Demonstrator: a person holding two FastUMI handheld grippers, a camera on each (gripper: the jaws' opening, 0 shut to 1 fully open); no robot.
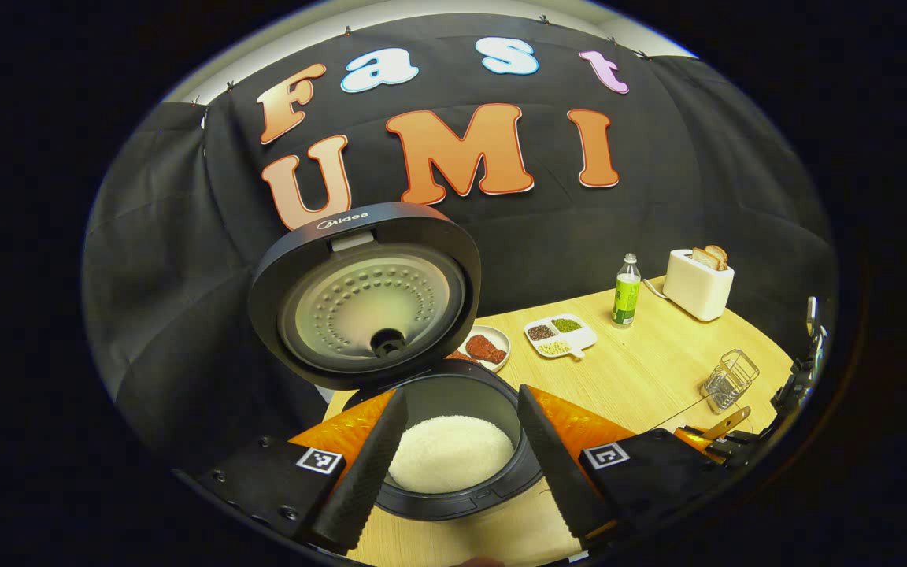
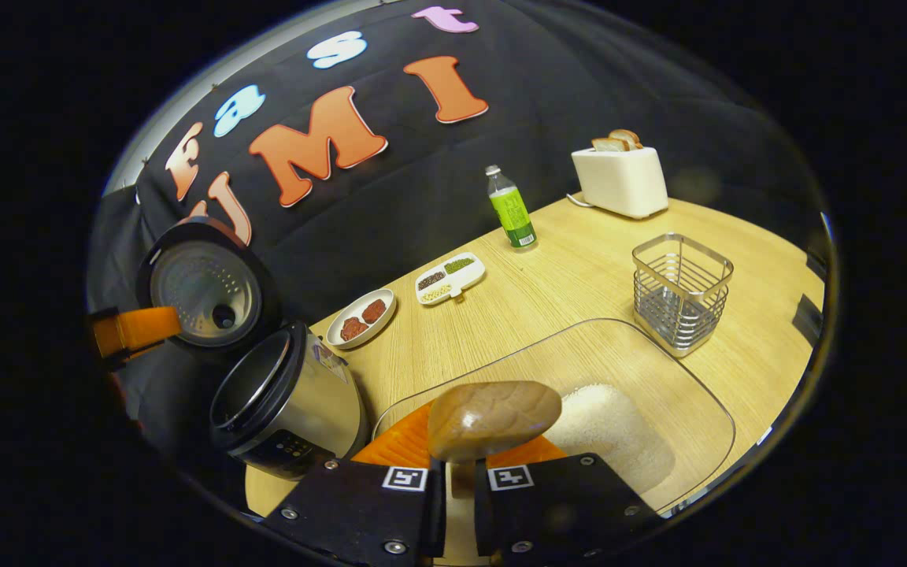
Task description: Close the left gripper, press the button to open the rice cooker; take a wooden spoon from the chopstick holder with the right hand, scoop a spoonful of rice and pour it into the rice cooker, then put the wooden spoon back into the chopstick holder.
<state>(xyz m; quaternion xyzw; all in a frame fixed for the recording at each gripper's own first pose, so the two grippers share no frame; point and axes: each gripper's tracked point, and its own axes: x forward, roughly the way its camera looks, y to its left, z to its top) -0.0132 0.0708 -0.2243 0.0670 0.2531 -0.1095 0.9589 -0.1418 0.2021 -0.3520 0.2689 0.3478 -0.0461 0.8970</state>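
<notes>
Pale wood tabletop (image 2: 579, 276) runs under both of our tools, with black cloth hung behind it. Our right hand-held gripper (image 2: 453, 480) has its fingers pressed in on the handle of the wooden spoon (image 2: 493, 417), whose bowl rises just in front of the camera, over a clear shallow tray (image 2: 705, 402) holding a heap of rice (image 2: 603, 429). Beyond the tray the wire chopstick holder (image 2: 682, 291) stands upright on the tabletop. Our left hand-held gripper (image 1: 453, 465) has its fingers spread wide, and between them we look down into the rice cooker (image 1: 453, 441), its lid (image 1: 367, 295) tipped up and back and white rice lying in the pot. In the right gripper view the rice cooker sits at the tabletop's left edge, well apart from the tray. Farther back we see a small dish (image 2: 360, 319) of red-brown pieces, a divided dish (image 2: 449, 278) of grains, a green bottle (image 2: 510, 209) and a white toaster (image 2: 620, 179) with bread in it.
</notes>
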